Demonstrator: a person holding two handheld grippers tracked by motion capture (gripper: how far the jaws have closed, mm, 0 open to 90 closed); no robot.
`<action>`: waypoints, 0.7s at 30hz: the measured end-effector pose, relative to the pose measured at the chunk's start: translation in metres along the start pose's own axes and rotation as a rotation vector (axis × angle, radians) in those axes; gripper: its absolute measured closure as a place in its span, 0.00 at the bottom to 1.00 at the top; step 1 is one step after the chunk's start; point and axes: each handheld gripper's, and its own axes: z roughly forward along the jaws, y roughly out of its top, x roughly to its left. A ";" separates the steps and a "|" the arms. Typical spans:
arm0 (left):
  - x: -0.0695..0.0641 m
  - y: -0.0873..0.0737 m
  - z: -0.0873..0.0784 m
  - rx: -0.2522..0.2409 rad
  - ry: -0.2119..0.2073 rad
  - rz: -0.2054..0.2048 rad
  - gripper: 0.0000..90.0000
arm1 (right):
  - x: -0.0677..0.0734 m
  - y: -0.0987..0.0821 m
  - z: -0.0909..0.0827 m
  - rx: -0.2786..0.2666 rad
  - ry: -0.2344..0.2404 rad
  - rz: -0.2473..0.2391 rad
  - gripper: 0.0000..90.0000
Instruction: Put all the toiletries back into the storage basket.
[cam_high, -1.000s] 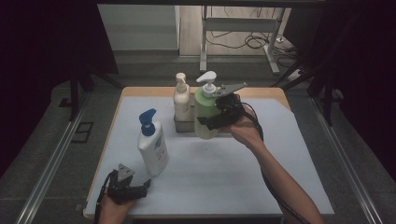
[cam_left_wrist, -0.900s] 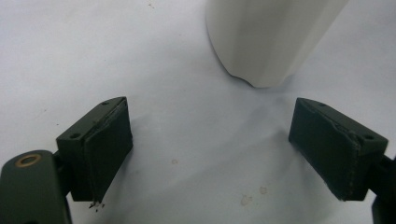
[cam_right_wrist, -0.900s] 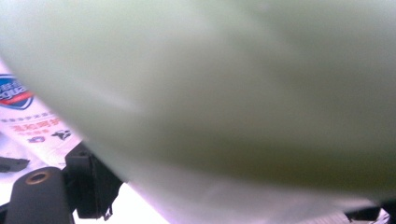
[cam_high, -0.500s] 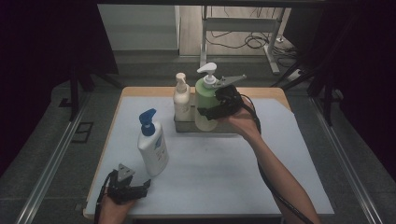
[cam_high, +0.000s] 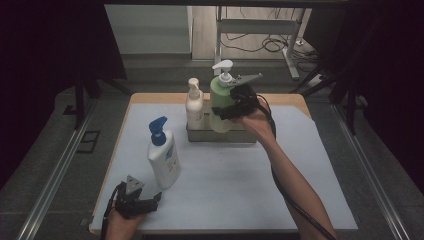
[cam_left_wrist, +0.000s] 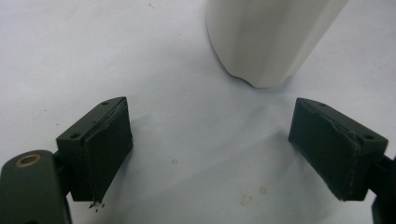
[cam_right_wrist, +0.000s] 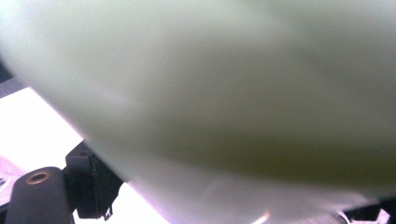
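White mat (cam_high: 240, 185) covers the table; all items stand on it. Grey metal tray (cam_high: 235, 134) sits at the far side, directly under the right gripper (cam_high: 225, 111). Green pump bottle (cam_high: 220, 102), white pump head, stands in the tray and sits between the right gripper's jaws, which are spread wide around its body; in the right gripper view the pale green wall (cam_right_wrist: 243, 93) presses up close against the camera, one pad (cam_right_wrist: 93, 186) at lower left seated against it. Reads as a wide grip on the bottle. Small cream pump bottle (cam_high: 194, 104) stands in the same tray, just beside the green one, on the side away from the right hand. White lotion bottle with blue pump (cam_high: 163, 159) stands upright on the mat, well apart from the tray, just ahead of the left gripper (cam_high: 142, 204); in the left gripper view its base (cam_left_wrist: 266, 42) lies beyond the open gap, nearer the right-hand pad (cam_left_wrist: 327, 149). Left jaws wide, nothing between them, low over the mat near its front edge.
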 end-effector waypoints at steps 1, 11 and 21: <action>0.000 0.000 0.000 0.000 0.000 0.000 0.14 | -0.001 0.001 0.001 0.000 -0.003 0.001 0.14; 0.000 0.000 0.000 0.001 0.000 0.000 0.14 | -0.007 0.005 0.013 -0.006 -0.032 0.007 0.14; 0.000 0.000 0.000 0.001 0.000 0.000 0.14 | -0.014 0.004 0.025 0.006 -0.058 0.017 0.14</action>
